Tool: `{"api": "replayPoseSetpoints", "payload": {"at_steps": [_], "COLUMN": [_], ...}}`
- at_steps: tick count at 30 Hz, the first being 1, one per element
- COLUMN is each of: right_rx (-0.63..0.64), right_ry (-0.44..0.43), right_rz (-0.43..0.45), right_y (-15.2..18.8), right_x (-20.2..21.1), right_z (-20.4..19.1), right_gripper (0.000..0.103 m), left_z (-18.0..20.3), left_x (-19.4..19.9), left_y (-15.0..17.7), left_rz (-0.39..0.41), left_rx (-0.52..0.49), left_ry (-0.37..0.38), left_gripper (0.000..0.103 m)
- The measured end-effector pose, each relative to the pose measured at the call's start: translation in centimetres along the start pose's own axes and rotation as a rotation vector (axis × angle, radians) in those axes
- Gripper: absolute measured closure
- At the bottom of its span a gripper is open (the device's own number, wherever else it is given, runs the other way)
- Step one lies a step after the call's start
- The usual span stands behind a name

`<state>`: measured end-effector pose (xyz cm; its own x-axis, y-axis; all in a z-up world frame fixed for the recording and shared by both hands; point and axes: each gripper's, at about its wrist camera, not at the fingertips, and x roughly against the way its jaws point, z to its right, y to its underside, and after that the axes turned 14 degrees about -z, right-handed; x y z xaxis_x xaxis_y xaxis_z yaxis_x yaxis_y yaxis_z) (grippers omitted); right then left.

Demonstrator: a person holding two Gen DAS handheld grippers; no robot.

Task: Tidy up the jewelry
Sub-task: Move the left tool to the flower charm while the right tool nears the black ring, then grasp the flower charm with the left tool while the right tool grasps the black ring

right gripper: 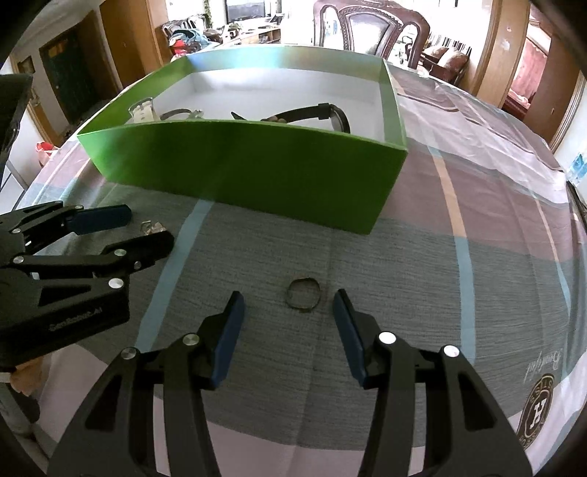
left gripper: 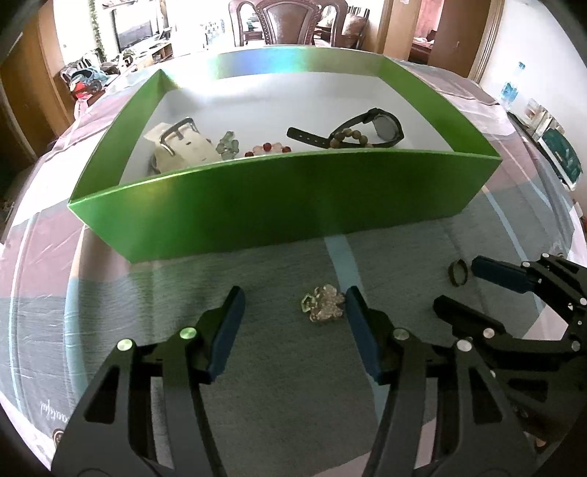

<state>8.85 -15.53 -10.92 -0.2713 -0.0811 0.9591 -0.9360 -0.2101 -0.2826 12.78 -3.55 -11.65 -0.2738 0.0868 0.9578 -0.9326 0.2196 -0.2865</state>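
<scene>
A green box (left gripper: 279, 205) stands on the table; it shows in the right wrist view too (right gripper: 256, 165). Inside lie a black watch (left gripper: 381, 124), a wooden bead bracelet (left gripper: 348, 138), a red and pink bead bracelet (left gripper: 269, 148), a pale green bead piece (left gripper: 228, 145) and a white strap (left gripper: 183, 143). A clear bead bracelet (left gripper: 323, 303) lies on the cloth between my open left gripper's (left gripper: 293, 297) fingers, close to the right one. A thin dark ring bracelet (right gripper: 303, 294) lies between the fingertips of my open right gripper (right gripper: 288, 299); it also shows in the left wrist view (left gripper: 458, 273).
The table wears a grey, pink and blue checked cloth (right gripper: 458, 257). A wooden chair (left gripper: 290, 22) stands behind the far table edge. The two grippers sit side by side in front of the box, the right one (left gripper: 455, 282) close to the left.
</scene>
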Motion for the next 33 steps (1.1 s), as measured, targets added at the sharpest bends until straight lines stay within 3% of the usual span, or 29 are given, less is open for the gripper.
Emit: {"api": "replayPoseSetpoints", "payload": {"at_steps": [5, 16, 25, 30, 33], "right_rx": [0.002, -0.008, -0.031, -0.001, 0.048], "right_ry": [0.004, 0.008, 0.026, -0.006, -0.077], "right_rz": [0.01, 0.016, 0.041, 0.048, 0.036], "right_y": [-0.1, -0.1, -0.2, -0.1, 0.1], "right_x": [-0.1, -0.1, -0.1, 0.0, 0.3], "right_z": [-0.1, 0.2, 0.8, 0.4, -0.3], "right_gripper": [0.048, 0.047, 0.047, 0.055, 0.06], "left_z": [-0.1, -2.9, -1.5, -1.5, -1.5], "left_x": [-0.2, 0.4, 0.9, 0.5, 0.5], "left_y": [-0.4, 1.0, 1.2, 1.6, 1.7], "left_rz": [-0.006, -0.015, 0.008, 0.002, 0.003], "left_rx": [0.013, 0.13, 0.064, 0.061, 0.056], "left_ry": [-0.007, -0.099, -0.062, -0.051, -0.048], "left_gripper": [0.035, 0.036, 0.036, 0.039, 0.039]}}
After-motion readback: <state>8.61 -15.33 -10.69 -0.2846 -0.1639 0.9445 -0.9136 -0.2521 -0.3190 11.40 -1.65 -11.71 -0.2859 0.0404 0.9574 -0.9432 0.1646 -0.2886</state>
